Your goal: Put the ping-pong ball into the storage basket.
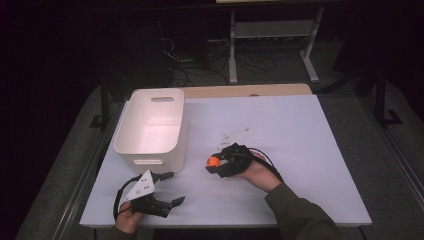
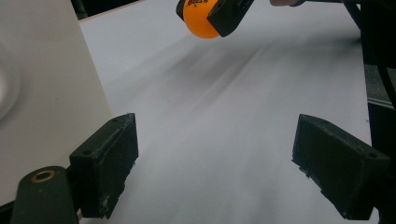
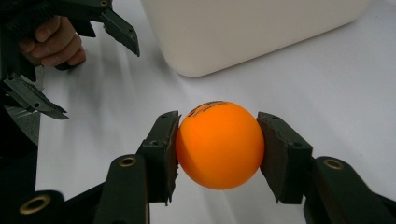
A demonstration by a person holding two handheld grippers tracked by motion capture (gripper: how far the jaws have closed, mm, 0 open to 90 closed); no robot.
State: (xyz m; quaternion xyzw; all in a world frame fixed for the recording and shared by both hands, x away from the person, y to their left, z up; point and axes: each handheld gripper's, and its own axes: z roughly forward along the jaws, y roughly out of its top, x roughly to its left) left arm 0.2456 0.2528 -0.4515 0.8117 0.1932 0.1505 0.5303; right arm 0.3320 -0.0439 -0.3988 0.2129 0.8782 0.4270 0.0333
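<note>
The right tongs (image 3: 218,144) are clamped on an orange ping-pong ball (image 3: 219,144), held just above the white surface (image 1: 300,150) near its centre. The white plastic bin (image 1: 152,127) stands at ten o'clock from the ball. The left tongs (image 1: 171,188), at seven o'clock, gape apart and hold nothing.

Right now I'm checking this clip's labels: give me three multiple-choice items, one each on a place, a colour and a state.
1. Where is the white bin on the table?
A. left half
B. right edge
C. hanging off the near edge

2. What colour is the ball?
A. green
B. orange
C. blue

3. How do the right tongs stand?
A. wide open, empty
B. lying in the bin
C. shut on the ball

Key: 1 A, the high view shows it left of centre; 2 B, plainly orange; 3 C, both pads press its sides.
</note>
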